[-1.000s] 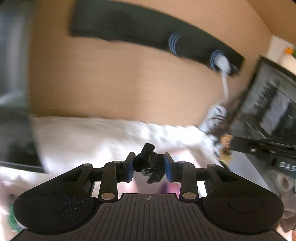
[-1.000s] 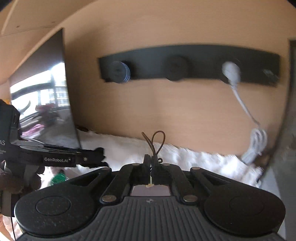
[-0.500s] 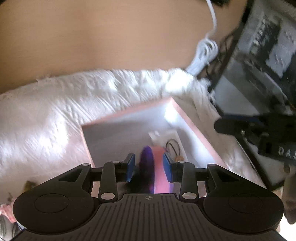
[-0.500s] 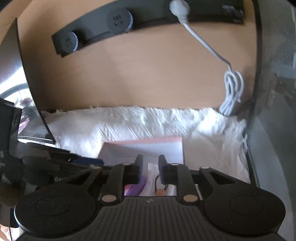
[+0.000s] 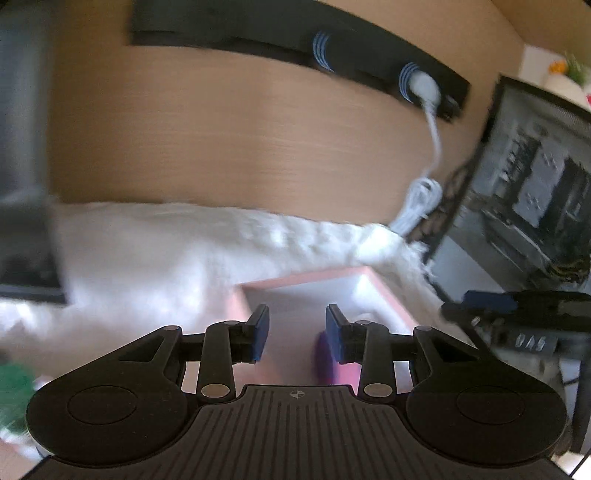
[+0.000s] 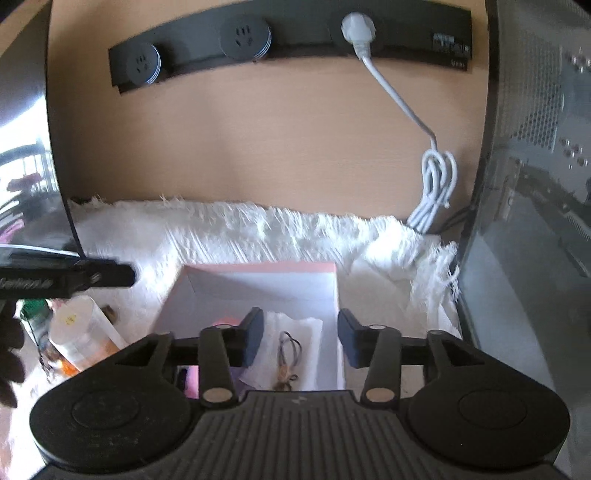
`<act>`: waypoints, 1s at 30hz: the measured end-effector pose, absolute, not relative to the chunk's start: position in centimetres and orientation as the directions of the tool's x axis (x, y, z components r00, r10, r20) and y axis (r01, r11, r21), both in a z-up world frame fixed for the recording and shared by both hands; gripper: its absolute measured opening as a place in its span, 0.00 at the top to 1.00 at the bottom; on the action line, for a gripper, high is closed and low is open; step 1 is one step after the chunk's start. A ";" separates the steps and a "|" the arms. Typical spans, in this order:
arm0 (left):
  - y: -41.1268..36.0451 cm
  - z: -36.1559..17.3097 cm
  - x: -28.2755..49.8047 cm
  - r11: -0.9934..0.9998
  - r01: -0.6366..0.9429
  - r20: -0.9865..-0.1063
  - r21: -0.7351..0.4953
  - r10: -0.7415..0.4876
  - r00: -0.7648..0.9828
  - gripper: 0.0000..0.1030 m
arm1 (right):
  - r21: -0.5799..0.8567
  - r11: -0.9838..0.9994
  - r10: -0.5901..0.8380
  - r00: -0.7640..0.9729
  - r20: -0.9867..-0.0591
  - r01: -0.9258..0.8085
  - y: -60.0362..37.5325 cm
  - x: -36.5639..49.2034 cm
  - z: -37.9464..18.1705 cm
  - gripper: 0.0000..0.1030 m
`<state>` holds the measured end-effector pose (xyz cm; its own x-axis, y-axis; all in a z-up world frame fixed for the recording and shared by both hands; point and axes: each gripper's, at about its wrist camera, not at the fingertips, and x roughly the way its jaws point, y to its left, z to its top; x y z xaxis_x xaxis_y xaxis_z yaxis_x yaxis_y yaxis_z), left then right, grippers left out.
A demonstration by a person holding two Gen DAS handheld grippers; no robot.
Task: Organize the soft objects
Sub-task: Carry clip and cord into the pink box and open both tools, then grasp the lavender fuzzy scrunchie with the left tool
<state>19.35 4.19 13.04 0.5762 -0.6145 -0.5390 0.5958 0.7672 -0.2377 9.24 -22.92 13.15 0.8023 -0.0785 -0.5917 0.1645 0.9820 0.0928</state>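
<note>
We look along both grippers toward a pink-rimmed box (image 6: 334, 291) that sits on a white fluffy cloth (image 6: 258, 232) against a wooden back panel (image 6: 258, 129). The right gripper (image 6: 301, 338) hangs over the near end of the box; its jaws are opening, with nothing pressed between the pads. Directly below the gap, a thin brown hair tie (image 6: 288, 360) lies on white tissue paper (image 6: 310, 328) on the box floor, clear of both fingers. The left gripper (image 5: 297, 334) stands over the same box (image 5: 384, 291) from the other side, its blue pads apart and nothing between them. Beyond and below its right pad we note a purple soft object (image 5: 321, 354) inside the box; that view is blurred, so we cannot tell what it is. In the right wrist view, the left gripper's dark finger reaches in from the left edge above the cloth. A clear plastic tube with an orange end (image 6: 83, 336) and a green item (image 6: 35, 308) lie outside the box, on its left. A black socket strip (image 6: 288, 33) runs across the panel, with a white plug and cable (image 6: 399, 99) hanging to a coil beside a computer case (image 6: 535, 184) at right.
</note>
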 end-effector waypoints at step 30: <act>31.1 7.5 18.6 0.900 0.150 -0.568 -0.409 -0.380 0.730 0.64 | -0.086 0.896 0.282 0.707 -0.648 -0.436 3.9 10.9 13.1 0.56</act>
<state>18.62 31.11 7.51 0.7300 -0.3798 -0.5682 0.1500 0.9001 -0.4090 10.91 3.89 13.13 0.7074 0.2822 -0.6481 -0.4365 0.8955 -0.0865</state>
